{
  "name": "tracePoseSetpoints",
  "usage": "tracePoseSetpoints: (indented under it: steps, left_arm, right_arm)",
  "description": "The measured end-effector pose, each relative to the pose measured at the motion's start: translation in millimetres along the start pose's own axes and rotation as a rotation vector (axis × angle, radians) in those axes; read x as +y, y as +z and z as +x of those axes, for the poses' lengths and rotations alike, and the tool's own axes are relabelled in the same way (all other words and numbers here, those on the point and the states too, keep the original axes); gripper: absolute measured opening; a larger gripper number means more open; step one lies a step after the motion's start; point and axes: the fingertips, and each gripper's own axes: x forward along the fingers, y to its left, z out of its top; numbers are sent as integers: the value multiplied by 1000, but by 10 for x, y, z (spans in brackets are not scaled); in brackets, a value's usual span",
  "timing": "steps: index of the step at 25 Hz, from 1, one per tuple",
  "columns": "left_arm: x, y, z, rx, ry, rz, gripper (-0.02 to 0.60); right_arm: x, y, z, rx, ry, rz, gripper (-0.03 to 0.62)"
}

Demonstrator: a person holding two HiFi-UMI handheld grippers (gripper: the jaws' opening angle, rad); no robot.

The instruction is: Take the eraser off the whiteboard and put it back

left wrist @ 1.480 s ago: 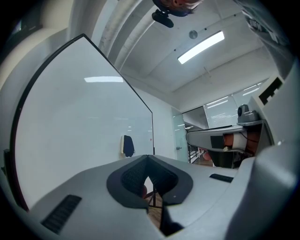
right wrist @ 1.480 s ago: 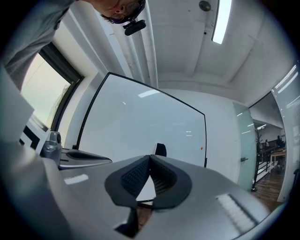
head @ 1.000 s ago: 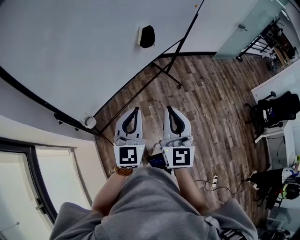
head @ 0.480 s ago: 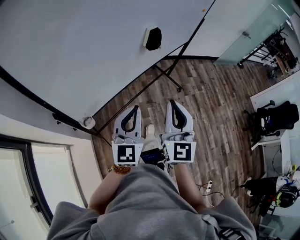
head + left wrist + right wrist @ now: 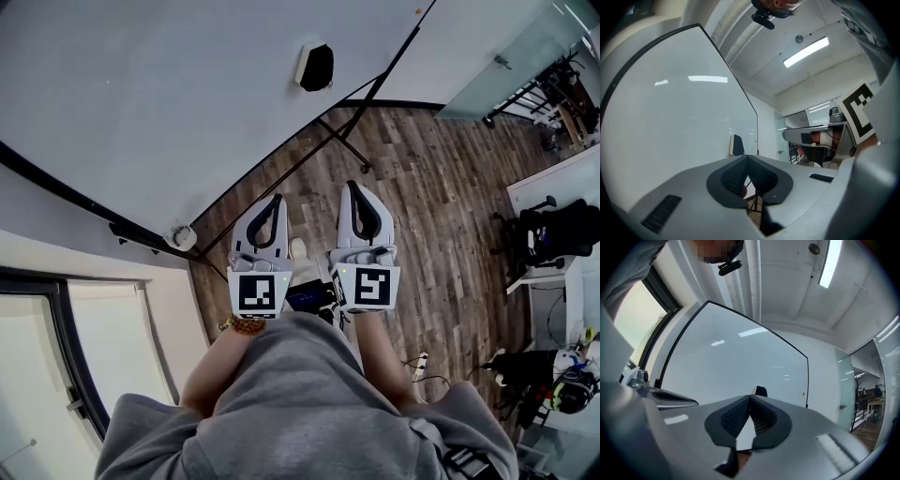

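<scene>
White, black-framed whiteboard (image 5: 169, 94): one, spreading from 9 to 12 o'clock in the head view.
Eraser: one black block eraser (image 5: 316, 67) stuck to the whiteboard at 12 o'clock, well apart from both grippers.
Grippers: two, side by side at centre, above a brown wood-plank floor (image 5: 441, 187).
Left gripper (image 5: 277, 199): grey jaws closed tip to tip, nothing between them.
Right gripper (image 5: 352, 186): grey jaws likewise pressed together, holding nothing; eraser just past its tips at 12 o'clock.
</scene>
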Motion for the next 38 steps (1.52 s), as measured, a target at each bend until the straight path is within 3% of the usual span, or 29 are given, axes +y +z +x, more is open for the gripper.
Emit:
tracePoseSetpoints:
  steps: [20,38]
  left_arm:
    - [130,-125,129,28,25,12,8]
    - [295,-161,538,66,41,41,8]
  right_arm:
    - [-101,-97,280,16,28,-1,11]
    - [-217,-177,866,24,79,80,37]
